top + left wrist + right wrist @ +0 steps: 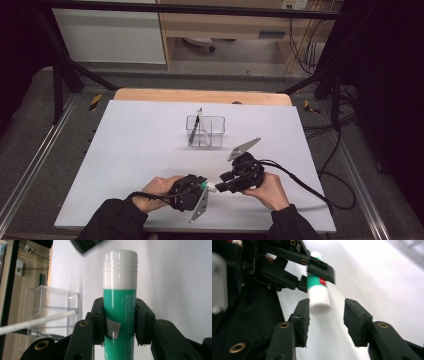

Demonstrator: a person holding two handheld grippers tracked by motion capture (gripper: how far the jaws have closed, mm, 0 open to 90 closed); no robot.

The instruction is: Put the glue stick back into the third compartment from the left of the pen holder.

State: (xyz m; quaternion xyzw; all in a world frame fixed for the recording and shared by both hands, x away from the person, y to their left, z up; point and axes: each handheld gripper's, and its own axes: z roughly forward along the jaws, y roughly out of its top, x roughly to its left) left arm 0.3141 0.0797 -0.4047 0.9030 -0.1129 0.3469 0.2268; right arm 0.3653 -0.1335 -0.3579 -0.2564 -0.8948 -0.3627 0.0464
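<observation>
Green-and-white glue stick (120, 305) sits clamped betw. the left gripper (202, 187) fingers (98, 317), low over the white worktop (150, 150). Right gripper (327, 315) fingers stand apart w/ the stick's white end betw. them, not pressing. Clear organiser (205, 131) w/ a pen stands farther back.

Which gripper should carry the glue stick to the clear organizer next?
Left, probably. The left gripper already clamps the green glue stick with white cap; the right gripper stands open, off the cap.
</observation>
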